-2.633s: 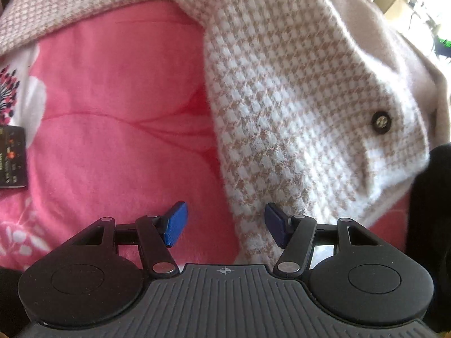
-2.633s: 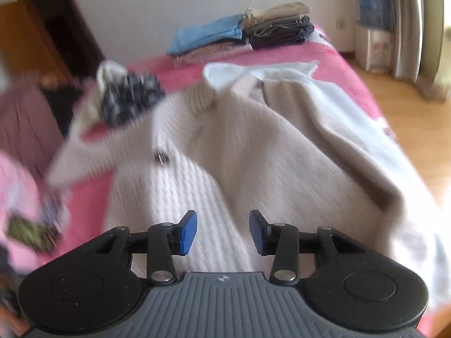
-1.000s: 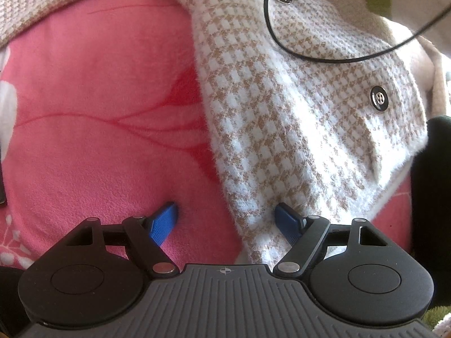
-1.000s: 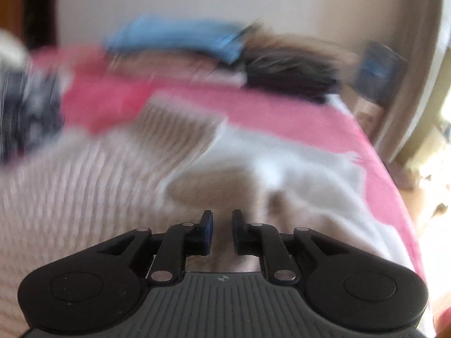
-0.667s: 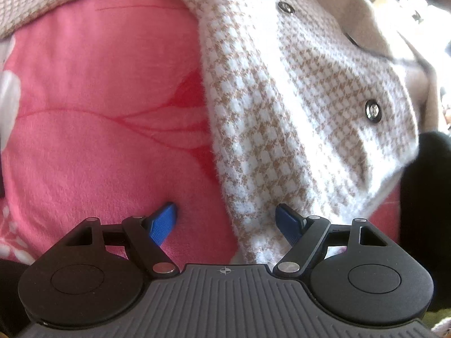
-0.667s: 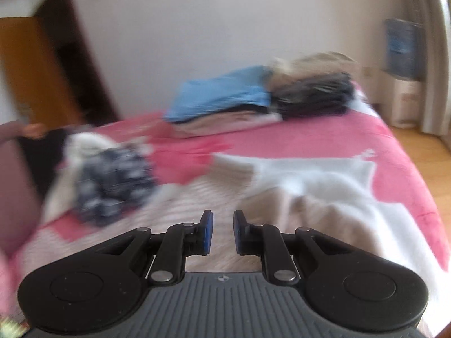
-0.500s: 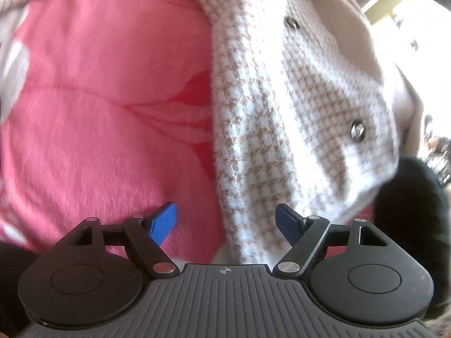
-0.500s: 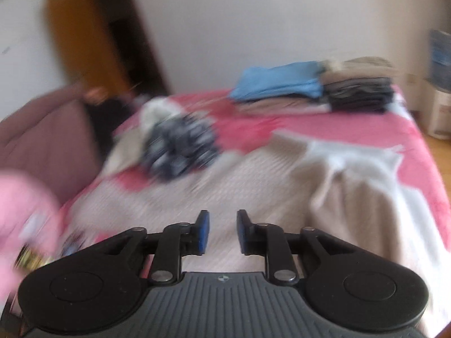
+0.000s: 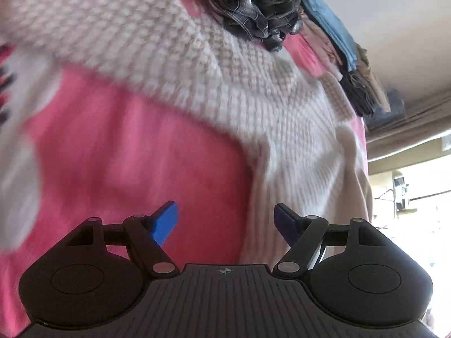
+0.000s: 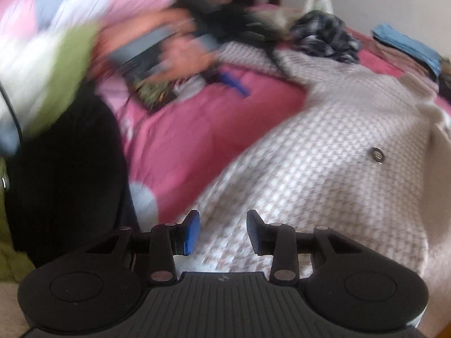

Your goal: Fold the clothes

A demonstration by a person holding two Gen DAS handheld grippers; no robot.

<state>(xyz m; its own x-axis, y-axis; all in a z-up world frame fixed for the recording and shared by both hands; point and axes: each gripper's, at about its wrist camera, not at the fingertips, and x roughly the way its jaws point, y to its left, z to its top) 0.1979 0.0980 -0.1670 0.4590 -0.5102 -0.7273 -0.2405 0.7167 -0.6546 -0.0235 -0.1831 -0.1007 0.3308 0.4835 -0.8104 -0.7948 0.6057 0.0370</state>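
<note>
Left wrist view: one houndstooth cardigan (image 9: 197,64) spread on the pink bedspread (image 9: 126,155); the left gripper (image 9: 225,219), empty, jaws closing slightly yet wide apart, over its edge; one crumpled plaid garment (image 9: 253,5); one folded stack (image 9: 338,42) beyond.

Right wrist view: the right gripper (image 10: 222,231), empty, jaws opening, above the cardigan hem; one button (image 10: 377,155) visible; a blurred hand (image 10: 180,53) to the left.

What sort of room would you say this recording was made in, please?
Most likely a bedroom: a pink bedspread carries a houndstooth cardigan, a crumpled plaid garment and a stack of folded clothes, with a plain wall behind.
</note>
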